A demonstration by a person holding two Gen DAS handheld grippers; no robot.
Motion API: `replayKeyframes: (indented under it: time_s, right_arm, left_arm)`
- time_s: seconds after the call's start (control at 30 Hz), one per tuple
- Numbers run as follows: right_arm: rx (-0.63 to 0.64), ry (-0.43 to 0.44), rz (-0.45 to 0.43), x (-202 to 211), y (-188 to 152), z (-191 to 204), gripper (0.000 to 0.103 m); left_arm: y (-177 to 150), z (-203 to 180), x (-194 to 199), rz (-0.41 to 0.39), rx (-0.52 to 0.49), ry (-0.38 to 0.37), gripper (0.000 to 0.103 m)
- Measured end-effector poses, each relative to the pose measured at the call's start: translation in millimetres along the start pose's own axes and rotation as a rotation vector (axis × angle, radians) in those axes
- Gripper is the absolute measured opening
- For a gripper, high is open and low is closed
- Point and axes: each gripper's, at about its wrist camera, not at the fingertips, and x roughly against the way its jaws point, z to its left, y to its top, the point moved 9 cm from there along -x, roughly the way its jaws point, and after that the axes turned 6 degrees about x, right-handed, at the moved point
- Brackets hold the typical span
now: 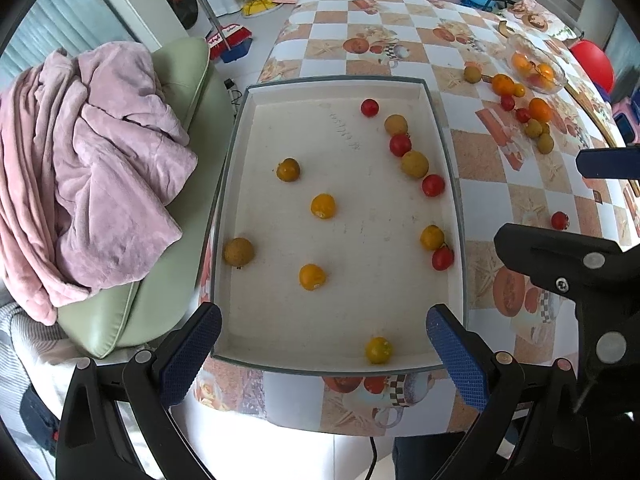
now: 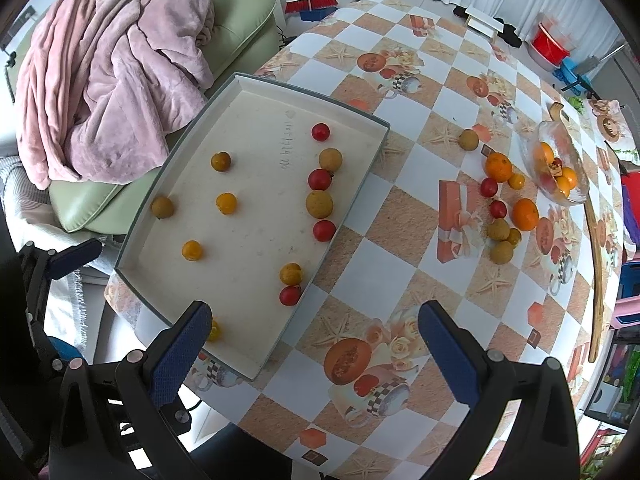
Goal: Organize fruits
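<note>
A white tray (image 1: 448,184) sits on the checkered table and holds several small fruits: red tomatoes (image 1: 433,185), yellow fruits (image 1: 323,205) and brown longans (image 1: 238,251). It also shows in the right wrist view (image 2: 240,360). More loose fruits (image 2: 500,208), including two oranges (image 2: 525,214), lie on the table to the right, next to a glass bowl (image 2: 576,196) of fruit. My left gripper (image 1: 324,356) is open and empty over the tray's near edge. My right gripper (image 2: 314,356) is open and empty above the table by the tray's near right corner.
A green sofa cushion (image 1: 132,320) with a pink blanket (image 1: 92,160) stands left of the table. A lone red tomato (image 1: 559,220) lies on the table right of the tray. A wooden strip (image 2: 596,280) lies along the table's right edge. A broom (image 2: 310,0) lies on the floor beyond.
</note>
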Motion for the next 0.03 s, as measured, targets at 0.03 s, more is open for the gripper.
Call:
replayKeyframes:
  time_s: [0.03]
  right_arm:
    - [-0.001, 0.001, -0.001, 0.0, 0.0, 0.2, 0.103]
  left_arm:
    - [-0.2, -0.1, -0.4, 0.004, 0.002, -0.002, 0.103]
